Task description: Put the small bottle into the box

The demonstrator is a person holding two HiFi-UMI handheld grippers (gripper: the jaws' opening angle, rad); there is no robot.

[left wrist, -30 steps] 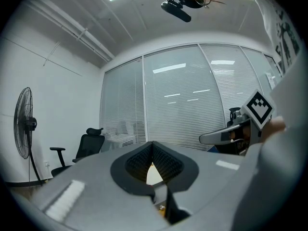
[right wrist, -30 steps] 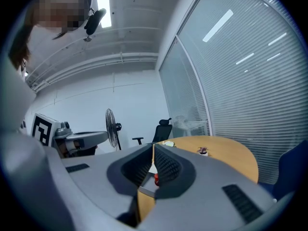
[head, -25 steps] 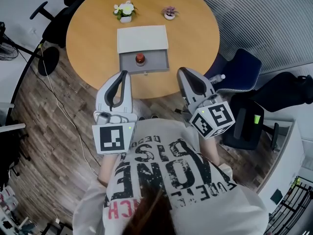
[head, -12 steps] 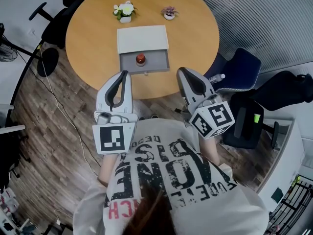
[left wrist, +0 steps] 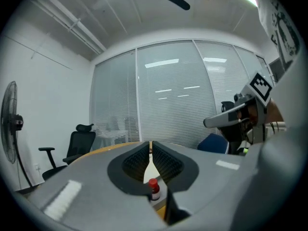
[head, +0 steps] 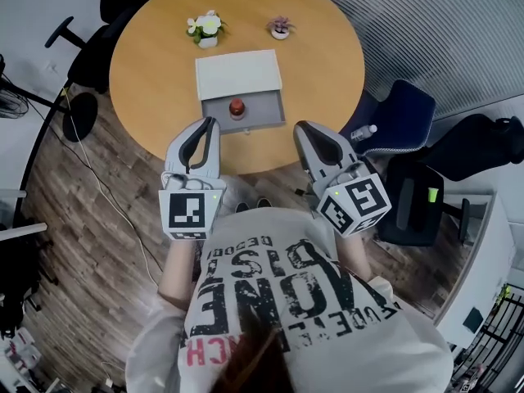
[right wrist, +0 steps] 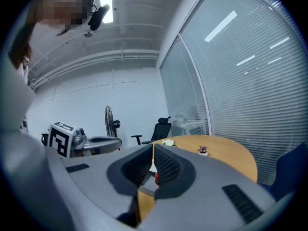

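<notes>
change: pretty much none over the last second, both hang back | left gripper (head: 210,123): clenched, empty | right gripper (head: 300,126): clenched, empty | small bottle (head: 237,106): standing in the open box (head: 237,74), just ahead, between them | looks done imo

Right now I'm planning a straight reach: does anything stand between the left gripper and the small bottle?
Nothing visible does. The small bottle stands in the open box, ahead of the left gripper; only bare table and the box's low front wall lie between. The potted plants sit beyond the box.
</notes>
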